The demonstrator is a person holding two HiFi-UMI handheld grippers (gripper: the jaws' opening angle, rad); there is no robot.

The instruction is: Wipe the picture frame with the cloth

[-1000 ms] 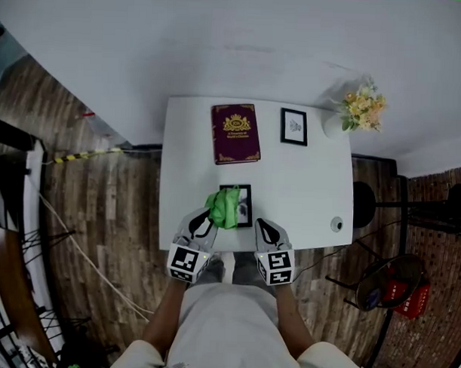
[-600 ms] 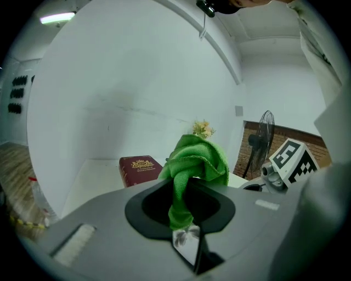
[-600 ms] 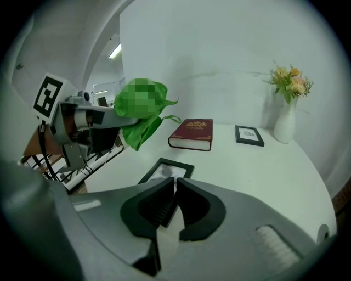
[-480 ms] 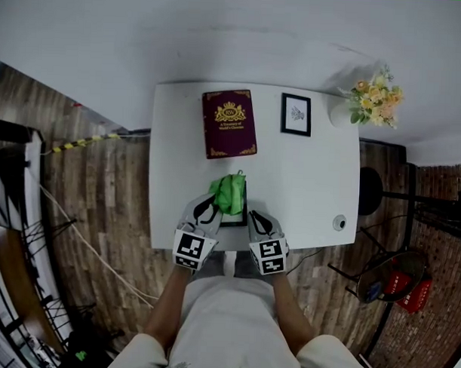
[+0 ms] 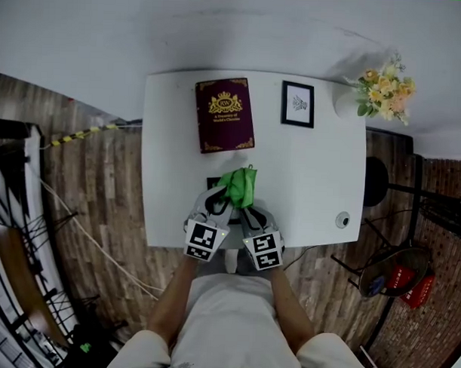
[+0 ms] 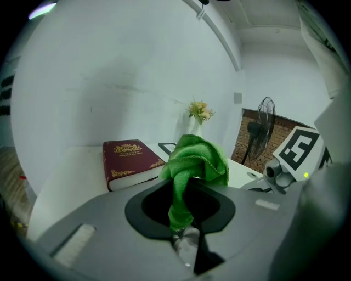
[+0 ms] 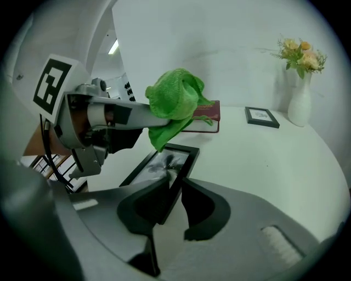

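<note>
Since the earlier frame, both grippers drew together at the near edge of the table (image 5: 321, 175). The right gripper (image 5: 250, 218) closed in on the picture frame (image 7: 164, 164), and the green cloth (image 5: 239, 186) moved across above it.

The left gripper (image 5: 221, 204) had its jaws pinched tight on a tail of the cloth, the bunched bulk standing just beyond their tips. The right jaws were narrow and clamped the frame's near edge, so that the frame ran forward past their tips. The cloth hung over the frame's far part, to the left of the right jaws; contact with the glass could not be confirmed. A burgundy book (image 5: 224, 115) lay well beyond both grippers.

The step in hand was judged to be starting the wipe. To do it well, the right grip should be kept firm and the bunched cloth lowered until only fabric meets the glass. The strokes should run lightly, away from the clamped edge, so that the frame does not pivot.
</note>
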